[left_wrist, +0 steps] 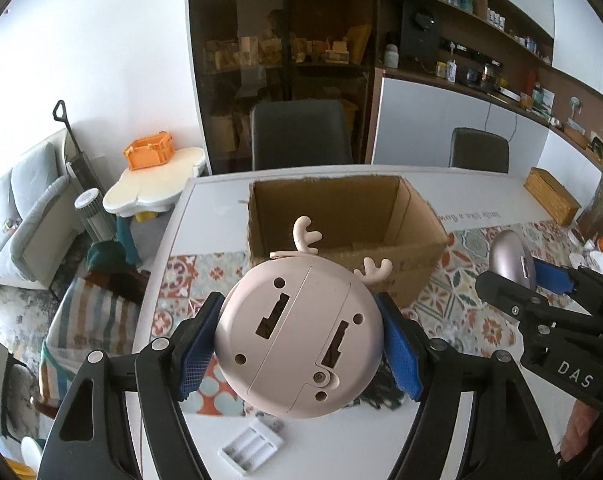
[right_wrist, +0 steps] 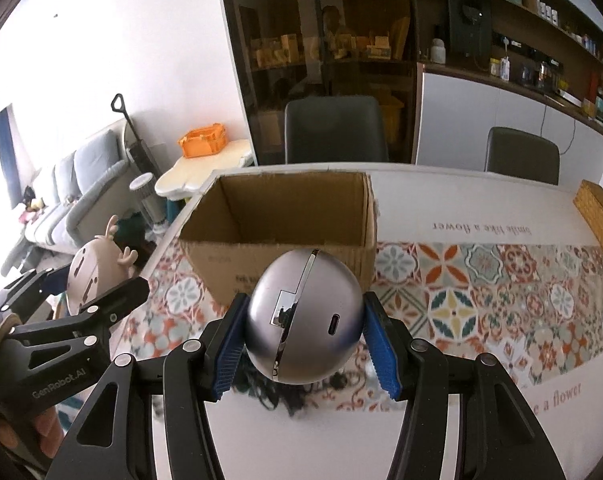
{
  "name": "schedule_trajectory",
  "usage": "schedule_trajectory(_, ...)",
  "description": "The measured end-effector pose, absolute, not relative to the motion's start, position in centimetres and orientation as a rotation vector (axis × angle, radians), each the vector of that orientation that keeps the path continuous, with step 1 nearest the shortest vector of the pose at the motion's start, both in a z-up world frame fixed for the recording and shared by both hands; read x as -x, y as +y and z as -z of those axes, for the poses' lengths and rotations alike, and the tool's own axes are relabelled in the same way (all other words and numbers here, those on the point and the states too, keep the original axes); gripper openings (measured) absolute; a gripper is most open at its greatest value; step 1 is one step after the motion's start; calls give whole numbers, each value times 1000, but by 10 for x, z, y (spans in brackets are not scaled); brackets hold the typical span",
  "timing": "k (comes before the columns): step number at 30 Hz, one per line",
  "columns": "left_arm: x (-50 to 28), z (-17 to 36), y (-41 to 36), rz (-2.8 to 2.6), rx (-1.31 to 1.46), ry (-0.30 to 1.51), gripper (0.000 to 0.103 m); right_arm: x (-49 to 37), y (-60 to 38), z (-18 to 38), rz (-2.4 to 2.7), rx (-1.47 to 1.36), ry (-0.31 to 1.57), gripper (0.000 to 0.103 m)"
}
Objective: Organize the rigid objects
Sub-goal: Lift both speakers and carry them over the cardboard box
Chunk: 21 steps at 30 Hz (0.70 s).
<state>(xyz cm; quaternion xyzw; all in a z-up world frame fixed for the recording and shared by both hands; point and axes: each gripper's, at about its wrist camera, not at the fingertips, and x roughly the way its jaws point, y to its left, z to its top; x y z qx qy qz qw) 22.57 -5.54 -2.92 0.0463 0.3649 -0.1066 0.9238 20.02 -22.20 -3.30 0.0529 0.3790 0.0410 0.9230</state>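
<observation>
Left claw [left_wrist: 299, 344]: clenched on the pink antlered gadget [left_wrist: 297, 336], blue pads [left_wrist: 197, 348] pressed against its two sides, back panel turned to the camera.
Right claw [right_wrist: 303, 338]: grasping the silver ball [right_wrist: 303, 320] between both blue pads; a chrome seam and a small port face the camera.
Pink antlered gadget: held clear above the counter [left_wrist: 481, 196], on the near side of the cardboard box [left_wrist: 341, 224], antlers pointing toward it.
Silver ball: held above the patterned mat [right_wrist: 481, 300], just in front of the box's near wall.
Cardboard box: open at the top, standing on the counter's far left part.
White battery tray [left_wrist: 251, 446]: lying on the counter's near edge, below the left claw.
Woven box [right_wrist: 599, 216]: far right on the counter.
</observation>
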Motion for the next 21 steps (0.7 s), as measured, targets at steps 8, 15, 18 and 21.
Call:
schedule_trajectory(8, -261, 19, -60, 202, -111, 749, 74, -233, -221, 20, -87, -92, 743, 56)
schedule_trajectory(15, -292, 14, -65, 197, -121, 772, 74, -268, -231, 17, -118, -147, 785, 56)
schedule_trajectory(18, -306, 14, -68, 200, -128, 792, 74, -283, -233, 15, -114, -138, 797, 56)
schedule_trajectory(21, -319, 16, -72, 201, -133, 819, 74, -298, -233, 13, -119, -125, 816, 56)
